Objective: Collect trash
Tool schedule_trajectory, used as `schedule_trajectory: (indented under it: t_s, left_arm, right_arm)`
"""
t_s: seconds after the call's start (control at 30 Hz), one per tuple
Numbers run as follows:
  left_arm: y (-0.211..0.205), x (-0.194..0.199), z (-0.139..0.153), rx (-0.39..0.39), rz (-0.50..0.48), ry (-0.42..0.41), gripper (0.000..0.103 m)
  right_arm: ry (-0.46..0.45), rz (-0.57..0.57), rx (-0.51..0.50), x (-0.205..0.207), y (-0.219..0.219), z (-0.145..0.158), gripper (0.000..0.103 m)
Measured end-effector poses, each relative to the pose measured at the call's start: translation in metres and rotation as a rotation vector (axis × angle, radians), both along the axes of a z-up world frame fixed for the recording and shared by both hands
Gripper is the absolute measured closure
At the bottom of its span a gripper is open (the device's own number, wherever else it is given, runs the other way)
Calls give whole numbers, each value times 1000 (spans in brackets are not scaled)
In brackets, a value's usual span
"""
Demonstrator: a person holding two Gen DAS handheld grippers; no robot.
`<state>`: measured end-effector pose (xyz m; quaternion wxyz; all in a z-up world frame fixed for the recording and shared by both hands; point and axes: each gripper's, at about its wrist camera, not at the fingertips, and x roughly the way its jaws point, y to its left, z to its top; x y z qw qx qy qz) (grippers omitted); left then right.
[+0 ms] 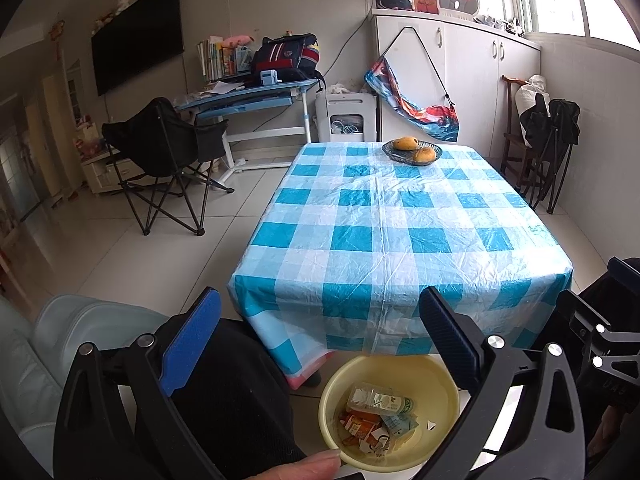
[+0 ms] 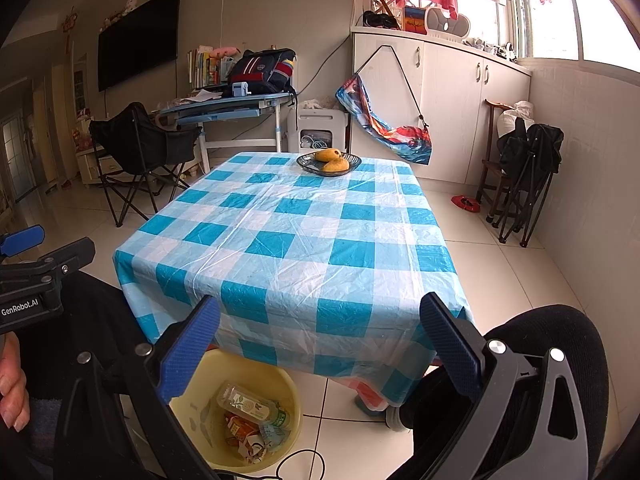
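Both the left gripper (image 1: 320, 336) and right gripper (image 2: 320, 340) gape empty above a round yellow plastic basin (image 2: 208, 408) holding a clear plastic bottle (image 2: 244, 402) and crumpled orange wrappers (image 2: 240, 428); "GenRobot.AI" is printed on the left one.

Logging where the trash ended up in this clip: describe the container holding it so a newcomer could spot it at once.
Start at the table with the blue-and-white checked cloth. On the floor by its near edge stands a pale yellow round basin, holding a clear plastic bottle and crumpled orange wrappers. The only other dish, the dark fruit bowl, sits on the table's far end with yellow fruit.
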<state>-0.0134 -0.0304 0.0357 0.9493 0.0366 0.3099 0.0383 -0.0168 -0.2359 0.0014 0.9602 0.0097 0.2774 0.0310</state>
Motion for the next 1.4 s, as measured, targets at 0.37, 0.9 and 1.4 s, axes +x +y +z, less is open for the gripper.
schedule_trajectory:
  t_s: [0.37,0.9,1.4]
  left_arm:
    - [0,0,0,1,1,0,7]
    - [0,0,0,0,5,3,7]
    - [-1,0,-3,3,7,7,7]
  right_arm:
    - [1,0,-3,0,0,-1,7]
    - [2,3,-8,0,0,-3,7]
    - [3,3,-11,0,2,-2,7]
